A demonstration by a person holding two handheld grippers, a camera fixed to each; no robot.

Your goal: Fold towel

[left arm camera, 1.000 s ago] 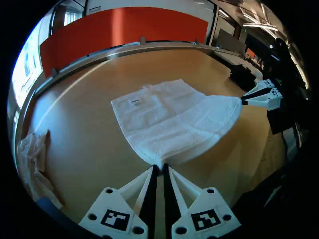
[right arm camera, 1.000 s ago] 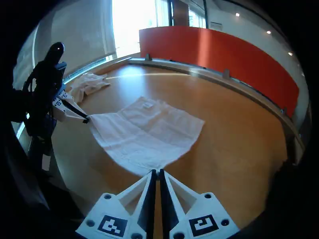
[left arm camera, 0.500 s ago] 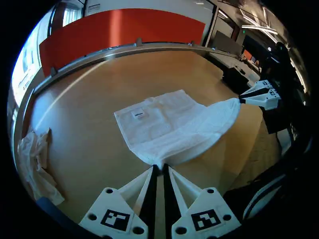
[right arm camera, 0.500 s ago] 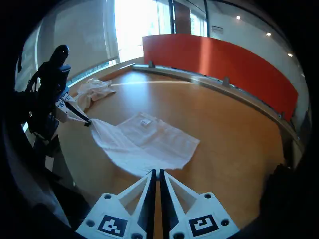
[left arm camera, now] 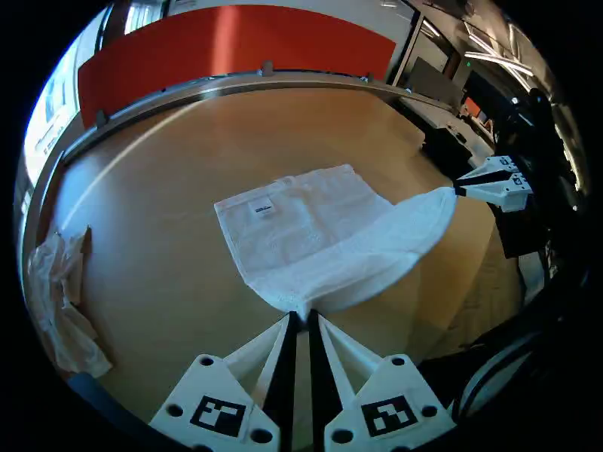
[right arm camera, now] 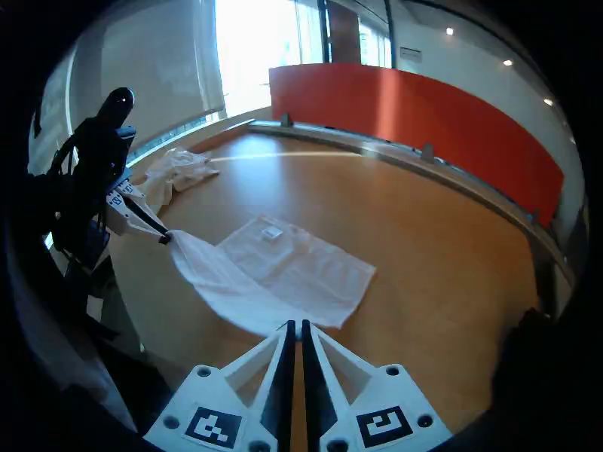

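A white towel (left arm camera: 316, 226) with a small label lies on the wooden table (left arm camera: 166, 196), its near edge lifted off the surface. My left gripper (left arm camera: 301, 315) is shut on one near corner, seen at the bottom of the left gripper view. My right gripper (left arm camera: 457, 191) shows at the right there, shut on the other near corner. In the right gripper view the towel (right arm camera: 286, 264) stretches from my right gripper (right arm camera: 295, 325) at the bottom to my left gripper (right arm camera: 163, 238) at the left. The lifted edge sags between the two grippers.
A crumpled pile of white cloth (left arm camera: 56, 301) lies near the table's left edge, also visible as the cloth pile (right arm camera: 175, 167) in the right gripper view. A red partition (left arm camera: 226, 53) runs along the table's far edge. Dark chairs and desks (left arm camera: 452, 135) stand at the right.
Both grippers have lifted the towel's near edge higher and drawn it toward the far edge, so less of the towel lies spread on the table.
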